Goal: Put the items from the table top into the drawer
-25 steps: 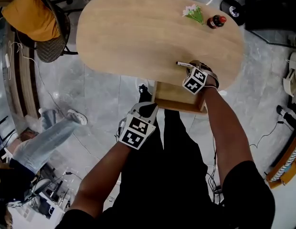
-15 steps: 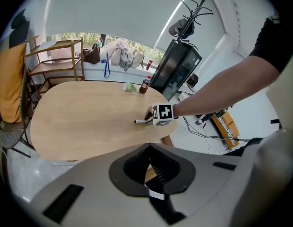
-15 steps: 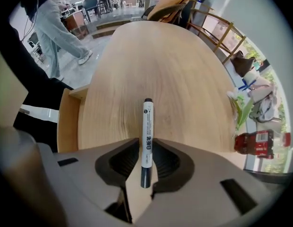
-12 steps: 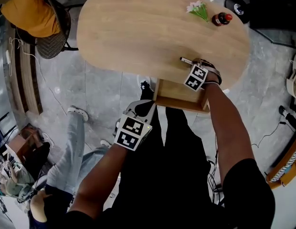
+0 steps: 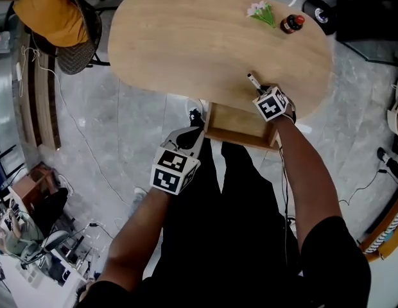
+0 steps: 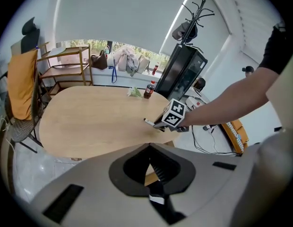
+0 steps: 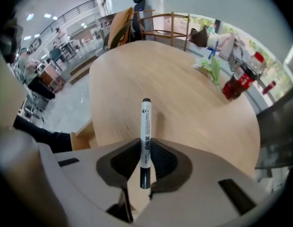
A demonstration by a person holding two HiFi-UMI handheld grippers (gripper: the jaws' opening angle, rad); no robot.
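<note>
My right gripper (image 5: 262,92) (image 7: 145,167) is shut on a white marker with a black cap (image 7: 145,131) (image 5: 253,80), held over the near edge of the oval wooden table (image 5: 186,43). The marker (image 6: 149,123) sticks out past the jaws toward the table's middle. Just below the right gripper the wooden drawer (image 5: 241,126) stands pulled out from under the table. My left gripper (image 5: 188,136) (image 6: 150,167) hangs shut and empty off the table, left of the drawer. At the far right of the table lie a green-stemmed flower bunch (image 5: 261,13) (image 7: 211,70) and a small red-capped bottle (image 5: 291,24) (image 7: 238,82).
An office chair with an orange jacket (image 5: 48,15) stands at the table's far left. A wooden shelf rack (image 6: 66,65) and a black cabinet (image 6: 182,72) stand beyond the table. Cables (image 5: 359,185) trail on the grey floor at right.
The right gripper has swung the marker round, so its tip now points up the table rather than leftward. The left gripper has drifted slightly left. The passer-by at lower left has gone.
</note>
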